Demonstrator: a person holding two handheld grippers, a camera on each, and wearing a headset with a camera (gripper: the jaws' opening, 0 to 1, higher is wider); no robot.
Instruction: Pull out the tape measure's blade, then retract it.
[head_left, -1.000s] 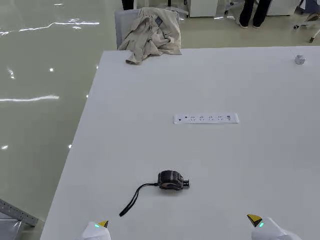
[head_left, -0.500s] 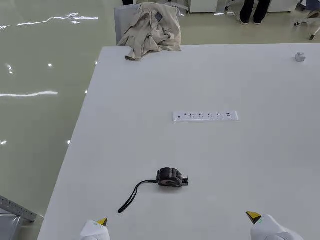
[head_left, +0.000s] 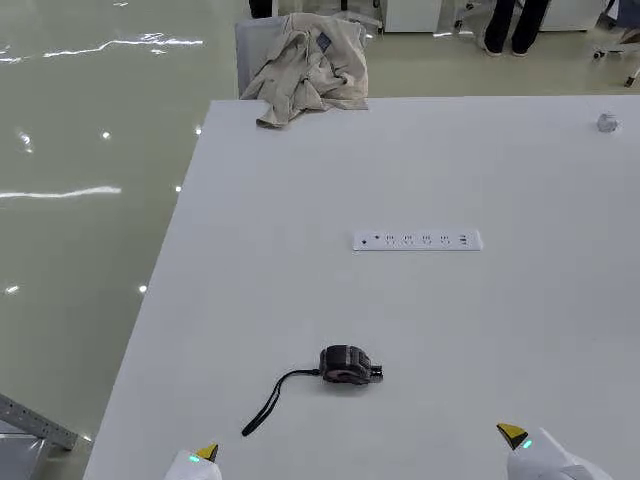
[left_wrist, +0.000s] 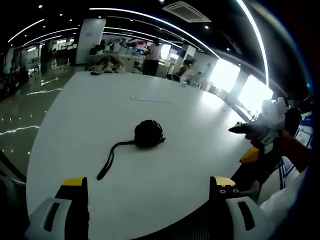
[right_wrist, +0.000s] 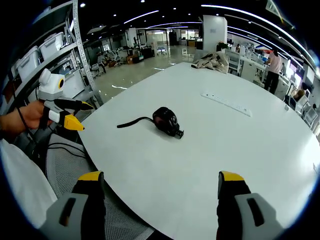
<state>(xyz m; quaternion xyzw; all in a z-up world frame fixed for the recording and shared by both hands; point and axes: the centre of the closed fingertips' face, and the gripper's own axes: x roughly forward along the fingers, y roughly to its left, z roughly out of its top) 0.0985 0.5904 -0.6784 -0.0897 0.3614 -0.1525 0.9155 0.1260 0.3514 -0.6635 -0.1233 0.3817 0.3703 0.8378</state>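
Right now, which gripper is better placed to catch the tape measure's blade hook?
Probably right. The tape measure lies with its blade hook pointing toward the right gripper, open; its strap trails toward the left gripper, also open.

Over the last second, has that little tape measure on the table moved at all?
No. The tape measure sits just as far from the power strip as before; only the camera shifted.

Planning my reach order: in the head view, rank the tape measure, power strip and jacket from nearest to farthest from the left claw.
From the left claw:
1. Tape measure, just ahead, slightly right.
2. Power strip, middle of the table.
3. Jacket, at the far end.
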